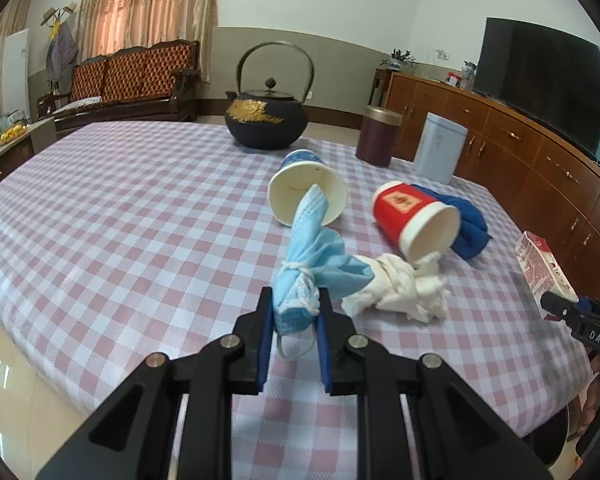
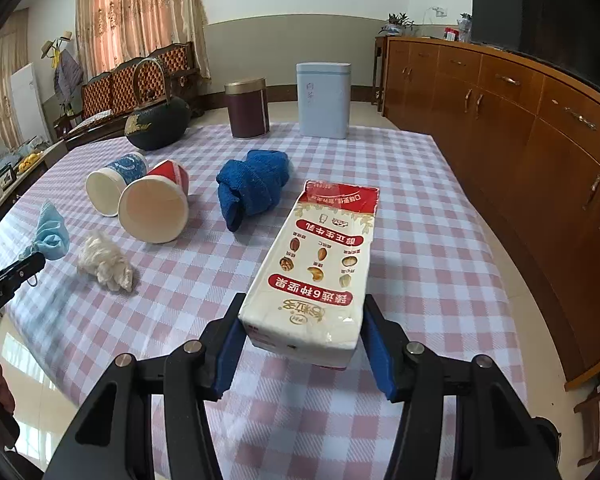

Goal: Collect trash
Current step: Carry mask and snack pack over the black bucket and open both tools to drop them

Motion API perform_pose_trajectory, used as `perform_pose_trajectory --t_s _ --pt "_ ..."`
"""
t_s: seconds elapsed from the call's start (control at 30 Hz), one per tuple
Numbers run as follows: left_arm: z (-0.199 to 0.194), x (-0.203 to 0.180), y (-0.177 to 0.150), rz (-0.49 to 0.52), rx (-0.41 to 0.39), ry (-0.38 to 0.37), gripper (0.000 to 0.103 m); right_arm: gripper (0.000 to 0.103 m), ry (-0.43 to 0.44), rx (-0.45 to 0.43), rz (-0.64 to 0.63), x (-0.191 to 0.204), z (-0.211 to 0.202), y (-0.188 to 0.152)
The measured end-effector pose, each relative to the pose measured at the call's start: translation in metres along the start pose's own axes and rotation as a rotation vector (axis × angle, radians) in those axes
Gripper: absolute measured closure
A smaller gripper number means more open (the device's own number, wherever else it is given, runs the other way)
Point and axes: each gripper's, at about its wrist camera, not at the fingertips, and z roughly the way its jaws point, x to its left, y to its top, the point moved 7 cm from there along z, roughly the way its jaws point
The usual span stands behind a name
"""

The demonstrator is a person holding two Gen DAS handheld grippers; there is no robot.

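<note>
Trash in both grippers: left gripper [image 1: 294, 312] pinches the blue face mask [image 1: 304, 268] tight. Right gripper [image 2: 304, 332] clamps the milk carton [image 2: 320, 264], jaws half spread.

We grip the near end of a milk carton [image 2: 324, 264] between the blue pads of our right gripper [image 2: 300, 334], low in the frame's centre. Left of it on the checked tablecloth [image 2: 440, 220] lie a white tissue wad [image 2: 105, 266], two tipped paper cups [image 2: 140, 196] and a blue cloth [image 2: 254, 184].

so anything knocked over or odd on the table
Yes. Both paper cups lie on their sides: the blue cup and the red cup, mouths toward the cameras. A crumpled tissue lies by the red cup's mouth, and a wadded blue cloth behind it. Kettle and both tins stand upright.
</note>
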Motion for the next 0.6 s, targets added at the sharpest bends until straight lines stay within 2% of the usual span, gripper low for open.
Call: perform_pose_trajectory --t_s 0.27,0.6 --pt "-0.024 -0.024 -0.006 0.031 -0.025 -0.029 0.082 0.046 -0.024 -0.02 0.011 -0.013 -0.026 -0.01" --pt "-0.055 -0.073 -0.014 0.089 -0.045 -0.095 0.082 0.047 -0.076 -0.058 0.052 -0.052 -0.075 -0.025"
